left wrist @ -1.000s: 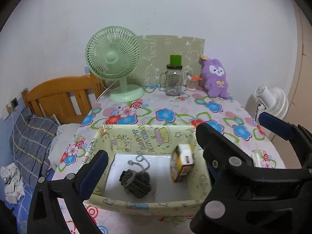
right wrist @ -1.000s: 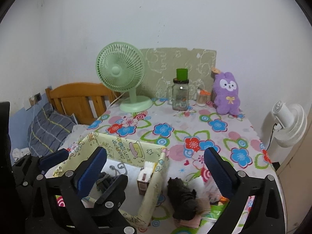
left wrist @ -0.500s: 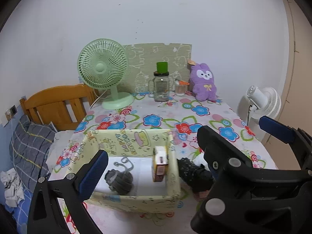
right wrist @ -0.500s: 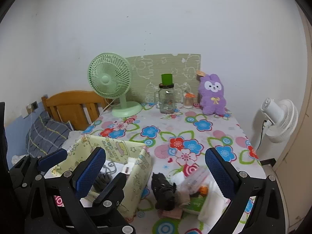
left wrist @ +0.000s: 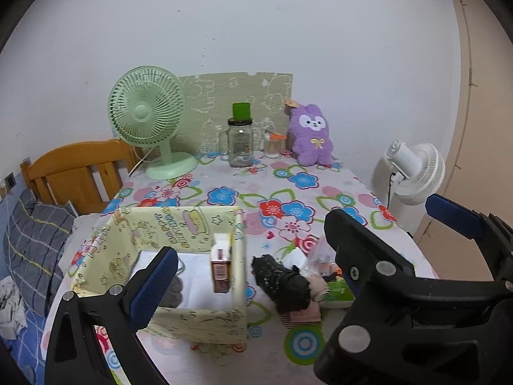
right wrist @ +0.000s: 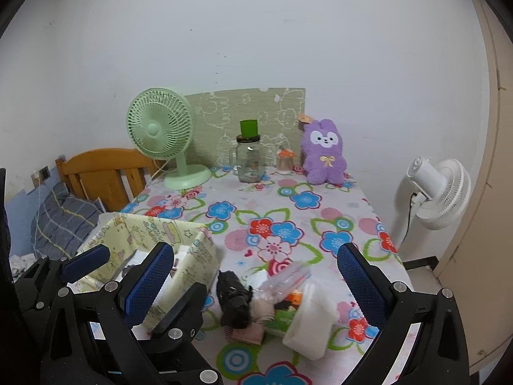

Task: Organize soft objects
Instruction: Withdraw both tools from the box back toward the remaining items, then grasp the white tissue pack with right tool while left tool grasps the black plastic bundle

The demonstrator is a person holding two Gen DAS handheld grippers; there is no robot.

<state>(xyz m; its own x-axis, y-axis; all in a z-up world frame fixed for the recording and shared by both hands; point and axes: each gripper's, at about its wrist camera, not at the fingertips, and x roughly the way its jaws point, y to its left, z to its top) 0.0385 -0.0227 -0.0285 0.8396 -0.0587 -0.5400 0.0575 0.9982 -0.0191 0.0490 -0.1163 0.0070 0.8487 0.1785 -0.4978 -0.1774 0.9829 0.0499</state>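
Observation:
A yellow patterned fabric box (left wrist: 179, 224) (right wrist: 195, 256) stands at the table's near left. Inside it lie a grey rolled sock (left wrist: 173, 292) and a small upright carton (left wrist: 220, 266). Right of the box lies a black rolled soft item (left wrist: 282, 282) (right wrist: 232, 301) on a pile with a beige sock (left wrist: 317, 288), pink cloth (right wrist: 247, 333), a white pack (right wrist: 311, 317) and a clear bag (right wrist: 282, 284). My left gripper (left wrist: 314, 263) is open and empty above the box and pile. My right gripper (right wrist: 256, 282) is open and empty above the pile.
At the table's back stand a green desk fan (left wrist: 147, 122), a glass jar with green cap (left wrist: 240, 141), a small jar (left wrist: 272, 146) and a purple plush rabbit (left wrist: 312, 134). A white fan (right wrist: 439, 186) stands right of the table. A wooden bed headboard (left wrist: 73, 173) is left.
Both grippers have pulled back and up from the table, so box and pile look smaller and farther. The left view has swung right, bringing the pile into view. Both stay open.

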